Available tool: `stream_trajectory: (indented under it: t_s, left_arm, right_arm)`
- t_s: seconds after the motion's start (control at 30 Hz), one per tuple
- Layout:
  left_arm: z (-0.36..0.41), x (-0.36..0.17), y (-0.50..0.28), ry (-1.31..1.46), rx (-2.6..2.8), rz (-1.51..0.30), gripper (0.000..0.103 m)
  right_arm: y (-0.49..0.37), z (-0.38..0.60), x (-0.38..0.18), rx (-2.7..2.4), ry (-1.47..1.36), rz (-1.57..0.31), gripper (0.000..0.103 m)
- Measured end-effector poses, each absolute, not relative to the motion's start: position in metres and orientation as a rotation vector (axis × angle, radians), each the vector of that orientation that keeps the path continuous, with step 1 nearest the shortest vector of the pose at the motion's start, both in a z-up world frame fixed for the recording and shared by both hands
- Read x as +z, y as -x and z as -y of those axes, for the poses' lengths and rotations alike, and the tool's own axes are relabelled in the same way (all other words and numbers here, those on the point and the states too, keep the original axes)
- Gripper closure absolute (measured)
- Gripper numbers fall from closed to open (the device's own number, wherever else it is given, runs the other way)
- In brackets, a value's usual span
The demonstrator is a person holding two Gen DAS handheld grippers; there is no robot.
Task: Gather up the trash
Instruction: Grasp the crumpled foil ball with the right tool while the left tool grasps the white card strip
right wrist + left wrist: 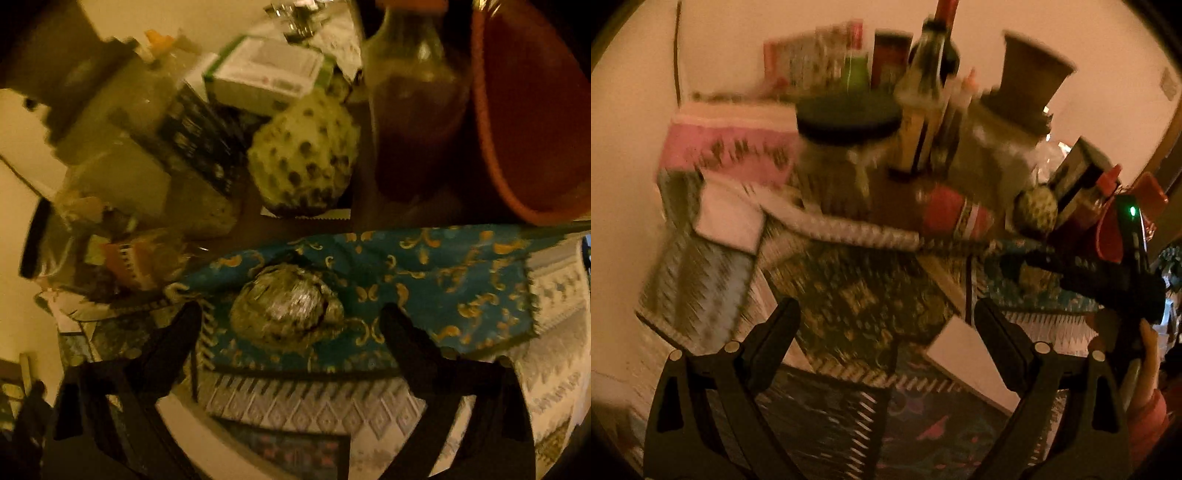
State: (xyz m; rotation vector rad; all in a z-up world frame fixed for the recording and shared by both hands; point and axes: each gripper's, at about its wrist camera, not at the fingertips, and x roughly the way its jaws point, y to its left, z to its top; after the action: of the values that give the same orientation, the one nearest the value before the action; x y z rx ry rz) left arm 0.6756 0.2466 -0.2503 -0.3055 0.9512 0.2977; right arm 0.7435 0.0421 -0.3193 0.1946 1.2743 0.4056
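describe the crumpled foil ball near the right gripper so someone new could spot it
Find the teal cloth with gold swirls at the table's near edge. The crumpled foil ball lies on it, between the fingers of the open right gripper. Unlike the bumpy green fruit behind it, it is silvery, wrinkled and flatter.

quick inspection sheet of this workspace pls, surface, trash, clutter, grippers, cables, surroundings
surface: table under a teal cloth with gold swirls and patterned runners.
job's things: crumpled silvery foil ball lies on the teal cloth.
clutter: bumpy green custard apple, dark glass bottle, red plastic bowl, black-lidded glass jar, brown paper cup, pink packet.
grippers: right gripper open, its fingers either side of the foil ball, not pressing; left gripper open, nothing between its fingers.
cables: nothing seen.
surroundings: plain cream wall; view blurred.
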Motion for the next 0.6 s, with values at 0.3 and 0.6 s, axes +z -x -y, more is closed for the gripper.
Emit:
stream_trajectory:
  t_s: [0.3,0.6]
  left_arm:
    - [-0.213,-0.298,-0.688,0.445,0.291,-1.118,0.008]
    - [-0.164,-0.332,-0.707,0.498,0.261,-1.222,0.01]
  right_arm:
    - [-0.717,-0.036,-0.299,0.447,-0.057,-1.19,0.049]
    - [-0.662,0.049,-0.245,0.387,-0.041,-1.086,0.049]
